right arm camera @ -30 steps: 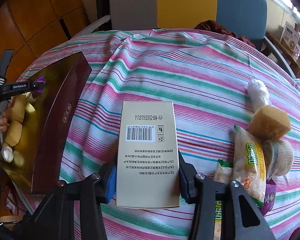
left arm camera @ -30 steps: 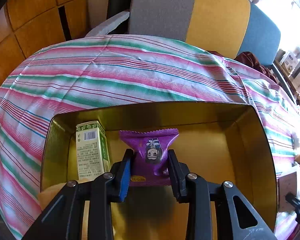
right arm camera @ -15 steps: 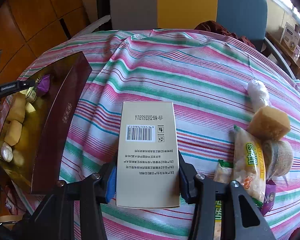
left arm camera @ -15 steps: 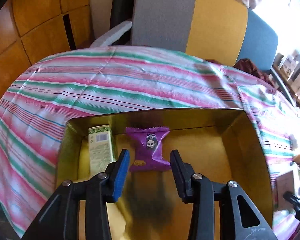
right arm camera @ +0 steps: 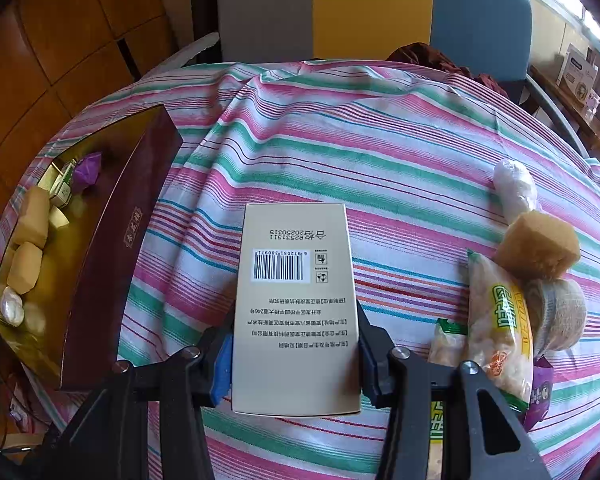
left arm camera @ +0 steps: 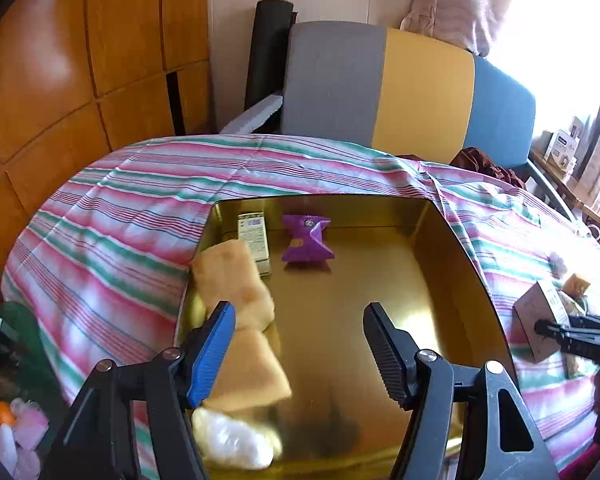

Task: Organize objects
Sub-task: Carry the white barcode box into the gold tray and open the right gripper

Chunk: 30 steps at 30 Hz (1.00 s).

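Observation:
A gold-lined box (left arm camera: 452, 248) (right arm camera: 112, 248) with maroon walls lies on the striped tablecloth. Inside it rest a purple candy packet (left arm camera: 306, 240) (right arm camera: 87, 168), a small green-and-cream carton (left arm camera: 255, 240), two tan wrapped cakes (left arm camera: 232, 280) and a white wrapped sweet (left arm camera: 232, 444). My left gripper (left arm camera: 300, 352) hovers above the box's near half, its jaws opening, with nothing between them. My right gripper (right arm camera: 294, 364) is shut on a beige barcode box (right arm camera: 296, 304), held over the cloth to the right of the gold box.
To the right of the beige box lie a yellow-green snack bag (right arm camera: 500, 324), a brown sponge-like cake (right arm camera: 536, 244), a white wrapped sweet (right arm camera: 514, 188), a round wrapped cake (right arm camera: 560, 312) and a purple packet (right arm camera: 540, 392). A grey, yellow and blue sofa (left arm camera: 420, 88) stands behind the table.
My left gripper let go of the purple candy packet, which now lies in the box. It drew back and up while its jaws spread. The right gripper kept still with the beige box.

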Each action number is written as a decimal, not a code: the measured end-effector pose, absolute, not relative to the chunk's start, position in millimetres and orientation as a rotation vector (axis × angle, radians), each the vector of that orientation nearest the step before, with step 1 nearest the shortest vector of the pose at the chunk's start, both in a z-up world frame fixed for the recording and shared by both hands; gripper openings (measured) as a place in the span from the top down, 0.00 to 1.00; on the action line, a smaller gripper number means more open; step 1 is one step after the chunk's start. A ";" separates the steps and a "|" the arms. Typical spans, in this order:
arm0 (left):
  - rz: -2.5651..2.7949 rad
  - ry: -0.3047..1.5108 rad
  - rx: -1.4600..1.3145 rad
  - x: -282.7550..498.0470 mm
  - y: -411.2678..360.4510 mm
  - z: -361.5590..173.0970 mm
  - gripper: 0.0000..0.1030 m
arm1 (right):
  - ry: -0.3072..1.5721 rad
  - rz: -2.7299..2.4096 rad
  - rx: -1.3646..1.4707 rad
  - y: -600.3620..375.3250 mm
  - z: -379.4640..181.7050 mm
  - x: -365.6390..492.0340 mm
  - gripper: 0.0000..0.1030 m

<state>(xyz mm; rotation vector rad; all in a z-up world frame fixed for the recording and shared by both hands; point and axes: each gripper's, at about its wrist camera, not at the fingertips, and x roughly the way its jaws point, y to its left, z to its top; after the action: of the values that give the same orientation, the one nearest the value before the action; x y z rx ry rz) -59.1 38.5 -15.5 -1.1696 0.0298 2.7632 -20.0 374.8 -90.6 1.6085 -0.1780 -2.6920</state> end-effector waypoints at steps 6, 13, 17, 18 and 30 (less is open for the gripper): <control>2.790 0.049 -1.166 -45.9 32.7 -21.1 0.32 | -0.214 -2.711 1.615 374.8 -90.5 -18.9 0.52; 2.815 0.081 -1.141 -36.8 29.1 -23.4 0.30 | -0.294 -2.733 1.631 374.1 -82.1 -15.9 0.52; 2.816 0.064 -1.136 -35.4 24.1 -23.5 0.30 | -0.348 -2.737 1.544 363.0 -55.3 -13.7 0.52; 2.818 0.059 -1.136 -35.1 22.8 -23.4 0.30 | -0.349 -2.732 1.521 356.4 -47.9 -14.5 0.52; 2.928 -0.051 -1.100 -30.3 -40.5 -6.6 0.24 | -0.299 -2.437 1.479 205.8 -20.3 -69.0 0.52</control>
<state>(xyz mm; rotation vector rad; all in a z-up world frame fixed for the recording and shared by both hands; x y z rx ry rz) -30.3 -40.5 -6.6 -1.1003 -0.0506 2.9279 -69.0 205.8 -20.3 1.4788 -0.2993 -2.4367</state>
